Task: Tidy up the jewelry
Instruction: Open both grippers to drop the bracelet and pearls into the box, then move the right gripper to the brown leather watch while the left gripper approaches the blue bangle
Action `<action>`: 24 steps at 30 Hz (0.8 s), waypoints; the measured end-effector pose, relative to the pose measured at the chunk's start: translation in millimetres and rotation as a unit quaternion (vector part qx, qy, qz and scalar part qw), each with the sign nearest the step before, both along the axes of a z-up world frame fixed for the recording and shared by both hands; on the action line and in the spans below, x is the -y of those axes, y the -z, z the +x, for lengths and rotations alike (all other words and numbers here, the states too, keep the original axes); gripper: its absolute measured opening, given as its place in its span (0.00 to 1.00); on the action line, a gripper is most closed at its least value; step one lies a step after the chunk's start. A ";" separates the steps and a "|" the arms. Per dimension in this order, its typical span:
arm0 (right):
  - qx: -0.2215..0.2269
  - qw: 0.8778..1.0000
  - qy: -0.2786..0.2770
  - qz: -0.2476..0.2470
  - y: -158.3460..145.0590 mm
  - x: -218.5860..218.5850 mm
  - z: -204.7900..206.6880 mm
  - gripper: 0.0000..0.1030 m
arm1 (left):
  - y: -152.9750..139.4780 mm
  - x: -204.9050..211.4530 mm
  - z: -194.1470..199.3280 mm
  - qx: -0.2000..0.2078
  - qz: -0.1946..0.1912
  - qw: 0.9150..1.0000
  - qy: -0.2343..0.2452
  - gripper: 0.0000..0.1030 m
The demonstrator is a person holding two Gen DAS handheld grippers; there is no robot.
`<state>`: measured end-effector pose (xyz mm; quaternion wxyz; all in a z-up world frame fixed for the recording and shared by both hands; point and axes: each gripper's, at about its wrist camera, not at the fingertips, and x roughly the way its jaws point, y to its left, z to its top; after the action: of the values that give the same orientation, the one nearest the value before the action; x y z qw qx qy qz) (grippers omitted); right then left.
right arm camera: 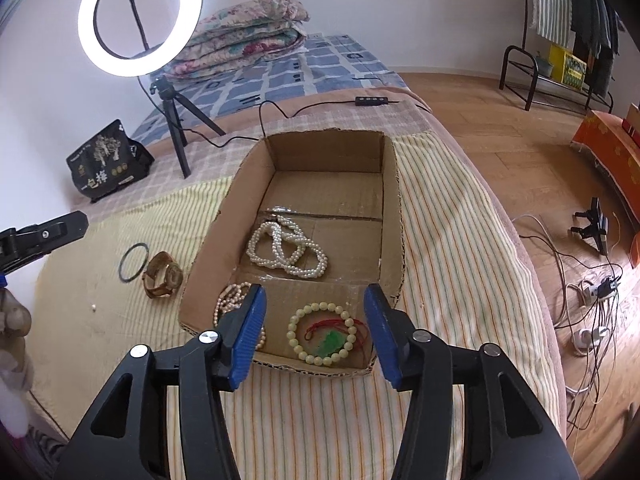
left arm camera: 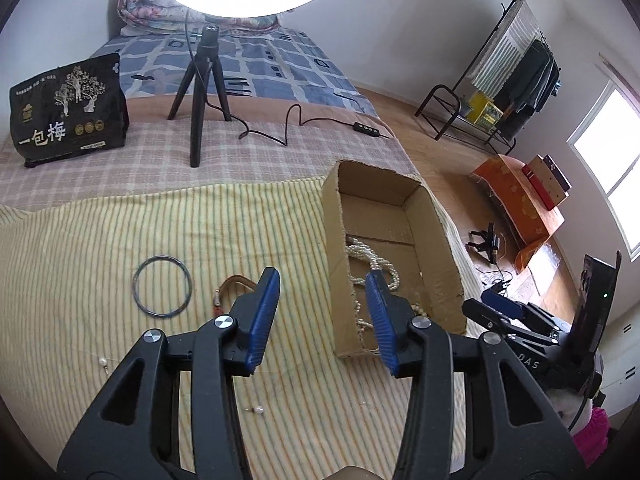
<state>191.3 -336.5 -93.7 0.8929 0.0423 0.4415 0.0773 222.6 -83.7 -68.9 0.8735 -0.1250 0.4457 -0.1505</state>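
Note:
An open cardboard box [right arm camera: 394,208] [left arm camera: 334,240] sits on the striped cloth. It holds white pearl necklaces [right arm camera: 286,250] [left arm camera: 370,258], a pinkish bead strand [right arm camera: 230,300], a cream bead bracelet [right arm camera: 320,330] and a green pendant on red cord [right arm camera: 330,342]. A dark bangle [left arm camera: 162,286] [right arm camera: 133,262], a brown watch [right arm camera: 162,276] [left arm camera: 234,284] and small pearl earrings [left arm camera: 103,361] [left arm camera: 258,410] lie on the cloth left of the box. My left gripper [left arm camera: 324,288] is open and empty above the cloth beside the box. My right gripper [right arm camera: 314,300] is open and empty over the box's near end.
A ring light on a tripod [right arm camera: 140,20] [left arm camera: 202,92], its cable [left arm camera: 288,120] and a black snack bag [left arm camera: 68,110] stand behind on the bed. The bed edge drops to a wooden floor with cables [right arm camera: 592,292] on the right.

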 end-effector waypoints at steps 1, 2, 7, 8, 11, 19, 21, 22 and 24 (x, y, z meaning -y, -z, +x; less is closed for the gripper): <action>0.003 1.000 -0.004 0.000 -1.5 -2.8 -0.9 0.51 | -0.2 -3.6 -0.4 0.002 0.009 1.000 -0.001 0.44; 0.006 1.000 -0.007 0.000 -2.8 -5.3 -1.7 0.51 | -0.4 -8.4 -1.3 0.005 0.019 1.000 -0.005 0.44; 0.020 0.999 -0.027 0.002 -7.8 -21.4 -5.6 0.58 | 4.5 -38.7 -3.5 0.005 0.047 0.998 -0.030 0.44; 0.023 0.999 -0.029 0.000 -8.4 -23.9 -6.1 0.60 | 5.9 -45.2 -3.2 0.003 0.050 0.998 -0.035 0.44; 0.033 0.999 -0.040 -0.007 -10.1 -33.9 -7.8 0.60 | 8.3 -66.1 -4.4 -0.002 0.056 0.997 -0.054 0.44; 0.043 0.997 -0.064 -0.009 -15.4 -62.9 -2.7 0.61 | 23.6 -112.7 -9.3 -0.022 0.074 0.993 -0.090 0.44; 0.043 0.996 -0.072 -0.007 -16.3 -71.8 0.2 0.61 | 28.9 -121.9 -10.6 -0.031 0.074 0.992 -0.097 0.44; 0.040 0.996 -0.077 -0.005 -16.6 -77.1 2.6 0.61 | 31.4 -126.3 -10.9 -0.036 0.072 0.992 -0.099 0.44; 0.031 0.996 -0.088 0.005 -16.0 -87.3 6.4 0.61 | 35.1 -134.9 -11.7 -0.044 0.069 0.991 -0.105 0.44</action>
<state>197.7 -249.3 -77.7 0.8957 0.0056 0.4151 0.1594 211.0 51.2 -103.9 0.8707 -0.1166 0.4773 -0.0213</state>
